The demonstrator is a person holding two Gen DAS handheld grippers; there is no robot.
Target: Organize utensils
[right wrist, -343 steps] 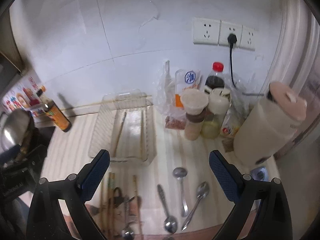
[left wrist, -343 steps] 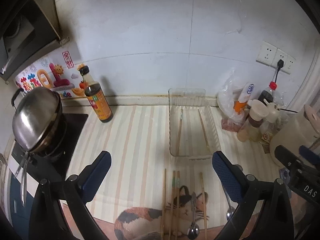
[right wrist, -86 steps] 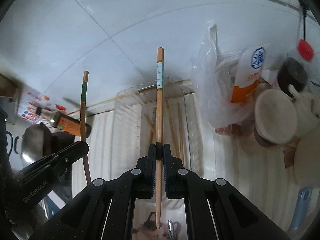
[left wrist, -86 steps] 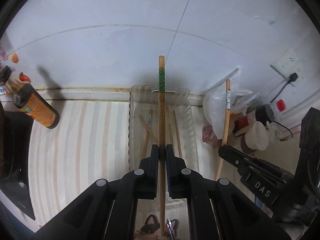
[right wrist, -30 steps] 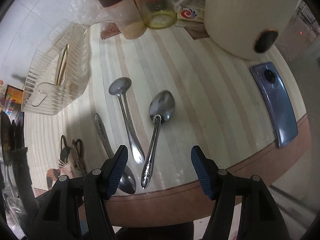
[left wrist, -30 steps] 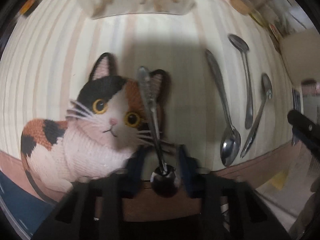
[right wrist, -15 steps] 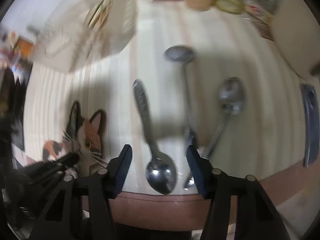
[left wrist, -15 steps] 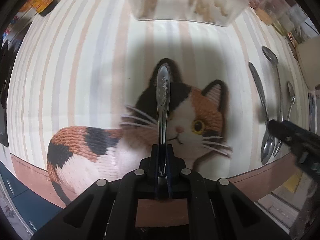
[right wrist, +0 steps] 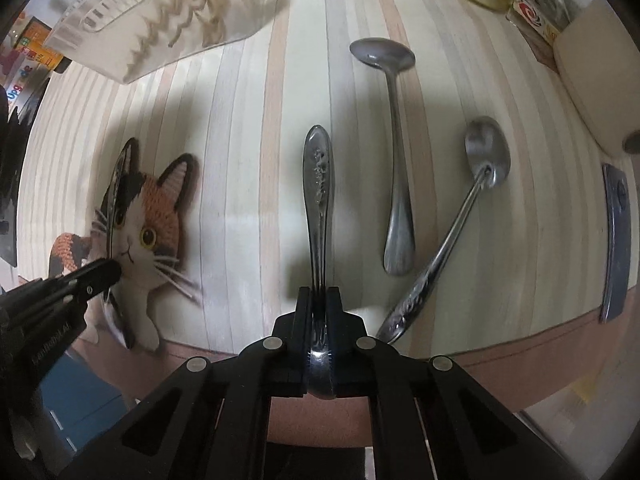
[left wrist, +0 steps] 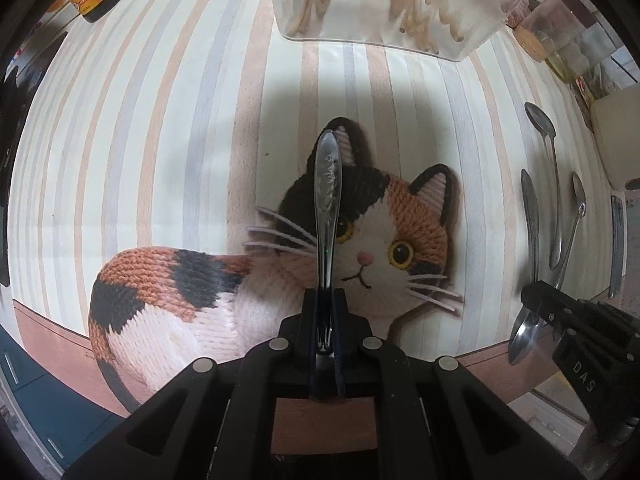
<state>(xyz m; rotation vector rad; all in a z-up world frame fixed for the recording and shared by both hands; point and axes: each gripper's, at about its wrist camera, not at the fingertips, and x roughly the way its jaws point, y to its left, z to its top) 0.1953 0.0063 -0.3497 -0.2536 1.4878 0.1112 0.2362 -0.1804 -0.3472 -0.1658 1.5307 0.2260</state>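
Spoons sit clamped in both your tools: your left gripper (left wrist: 323, 308) pinches one spoon (left wrist: 327, 200) over the cat picture (left wrist: 360, 248), and your right gripper (right wrist: 318, 304) pinches a second spoon (right wrist: 318, 184) above the striped counter (right wrist: 248, 160). Only your right view shows its bowl end between the pads. Beyond, two loose spoons (right wrist: 394, 160) lie right of it, near the counter's front edge. Farthest off, the clear tray (left wrist: 396, 4) holds chopsticks.

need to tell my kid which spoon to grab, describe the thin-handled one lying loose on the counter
Start at the cream appliance on the counter's right side. Two loose spoons lie beside it, and the thin-handled spoon is the one nearer the appliance. It lies slanted, with a slim, patterned stem; the smooth spoon has a broad plain handle.
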